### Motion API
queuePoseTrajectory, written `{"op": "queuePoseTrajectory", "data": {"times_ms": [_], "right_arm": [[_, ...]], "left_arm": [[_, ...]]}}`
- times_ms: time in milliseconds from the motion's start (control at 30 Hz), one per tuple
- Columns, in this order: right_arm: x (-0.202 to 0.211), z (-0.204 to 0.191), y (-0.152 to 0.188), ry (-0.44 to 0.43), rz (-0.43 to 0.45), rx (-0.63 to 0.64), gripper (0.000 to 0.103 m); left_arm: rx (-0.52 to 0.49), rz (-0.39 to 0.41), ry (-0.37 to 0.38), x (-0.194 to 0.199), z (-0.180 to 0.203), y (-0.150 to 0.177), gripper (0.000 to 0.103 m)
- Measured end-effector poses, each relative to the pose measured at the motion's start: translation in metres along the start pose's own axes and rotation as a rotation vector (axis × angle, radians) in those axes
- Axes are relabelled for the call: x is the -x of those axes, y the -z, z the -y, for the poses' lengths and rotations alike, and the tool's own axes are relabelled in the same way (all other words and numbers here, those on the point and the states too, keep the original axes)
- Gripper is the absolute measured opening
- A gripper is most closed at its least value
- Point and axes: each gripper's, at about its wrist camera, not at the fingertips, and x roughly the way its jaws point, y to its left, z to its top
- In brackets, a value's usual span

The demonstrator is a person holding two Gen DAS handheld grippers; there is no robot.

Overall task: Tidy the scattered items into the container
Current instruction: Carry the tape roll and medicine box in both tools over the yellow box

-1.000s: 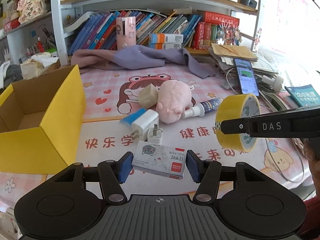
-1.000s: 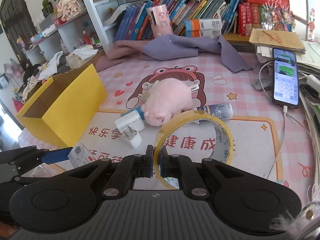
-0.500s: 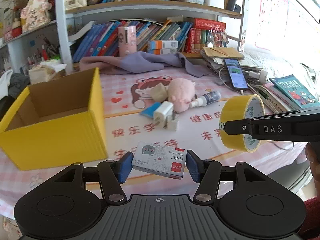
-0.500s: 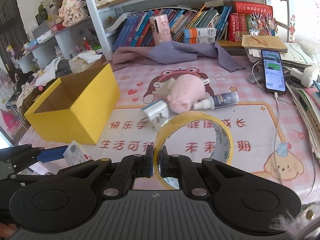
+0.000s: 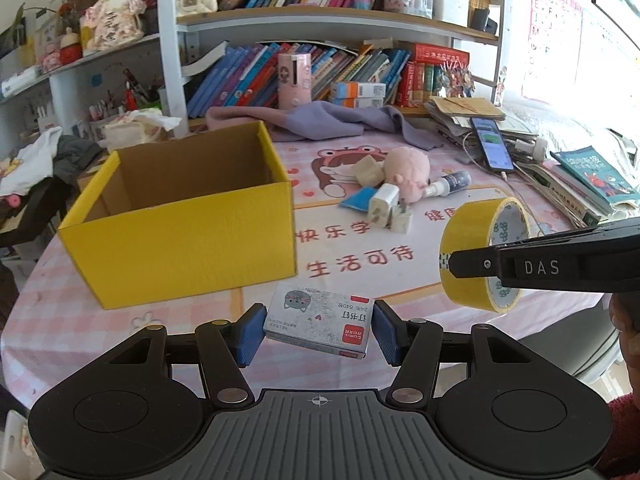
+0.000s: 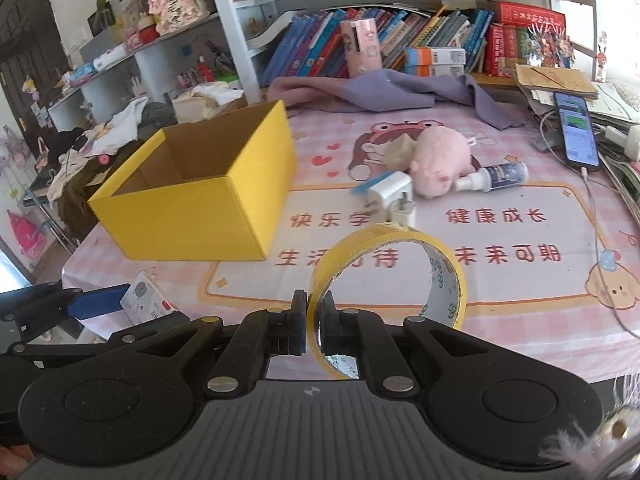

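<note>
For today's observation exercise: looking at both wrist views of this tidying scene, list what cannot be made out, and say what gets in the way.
- Floor of the yellow box: both views, hidden by its own front wall.
- Beige block: mostly behind the pink plush in the right wrist view.
- Small print on the staple box in the left gripper: too small, inverted.
- Near rim of the tape roll: right wrist view, covered by the right gripper.

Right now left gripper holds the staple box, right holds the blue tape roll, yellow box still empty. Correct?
One error: the tape roll in the right gripper is yellow, as the right wrist view shows. Left gripper does hold the staple box; the visible part of the yellow box interior looks empty.
</note>
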Motion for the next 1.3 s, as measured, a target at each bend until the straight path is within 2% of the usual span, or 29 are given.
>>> {"op": "queuePoseTrajectory", "data": {"times_ms": [533, 900, 1300], "right_arm": [[-0.012, -0.069, 0.004, -0.052, -0.032, 0.112, 0.006], [-0.025, -0.108, 0.006, -0.131, -0.075, 0.205, 0.006], [-0.028, -0.138, 0.002, -0.177, -0.037, 0.29, 0.006]], "left_arm": [[0.068, -0.004, -0.029, 0.022, -0.051, 0.022, 0.056], [0.148, -0.044, -0.093, 0.029, -0.083, 0.038, 0.056], [0.166, -0.034, -0.122, 0.034, -0.101, 0.04, 0.056]]}}
